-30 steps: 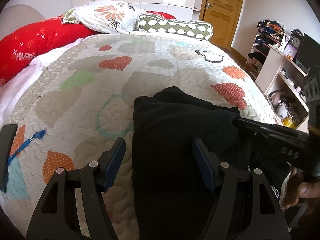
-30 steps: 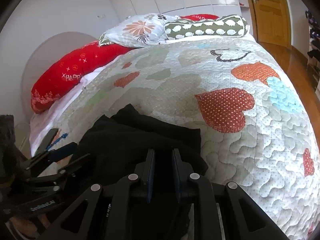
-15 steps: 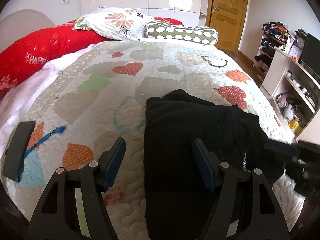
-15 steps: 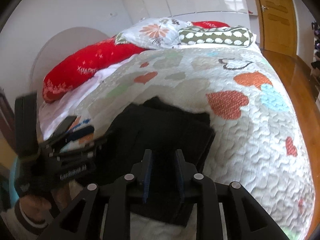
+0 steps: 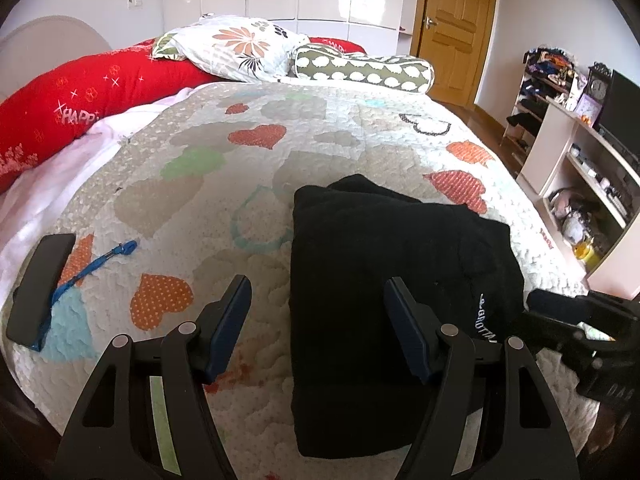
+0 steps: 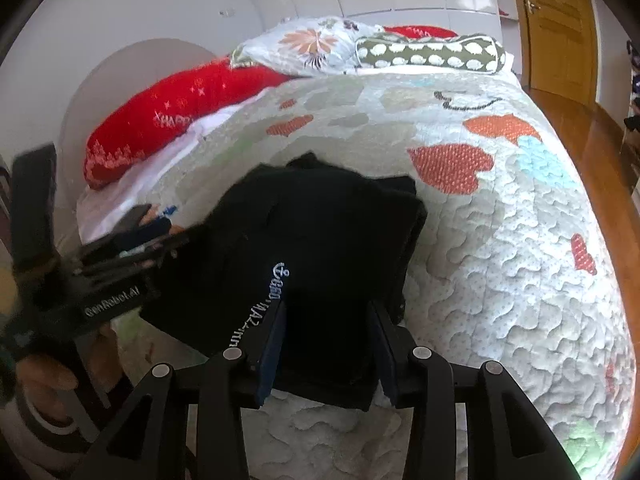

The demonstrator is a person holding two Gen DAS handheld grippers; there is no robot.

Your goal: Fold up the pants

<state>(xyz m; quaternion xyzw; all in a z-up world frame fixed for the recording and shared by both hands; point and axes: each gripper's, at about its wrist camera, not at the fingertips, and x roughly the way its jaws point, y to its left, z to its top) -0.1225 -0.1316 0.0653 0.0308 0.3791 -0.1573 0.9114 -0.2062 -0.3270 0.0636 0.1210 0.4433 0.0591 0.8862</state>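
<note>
Black pants [image 5: 384,280] lie folded into a compact stack on the quilted bedspread [image 5: 248,168], near the bed's front edge. They also show in the right wrist view [image 6: 320,248], with white lettering on top. My left gripper [image 5: 318,308] is open and empty, above the stack's left edge. My right gripper [image 6: 326,332] is open and empty, just above the stack's near edge; it also shows in the left wrist view [image 5: 560,316], to the right of the pants.
A black phone [image 5: 40,280] with a blue strap [image 5: 96,260] lies at the bed's left front. A red bolster [image 5: 80,96], a floral pillow [image 5: 240,48] and a green bolster [image 5: 360,72] lie at the head. Shelves [image 5: 580,168] stand on the right.
My right gripper has opened and let go of the pants, which now lie flat. Both grippers have drawn back from the stack.
</note>
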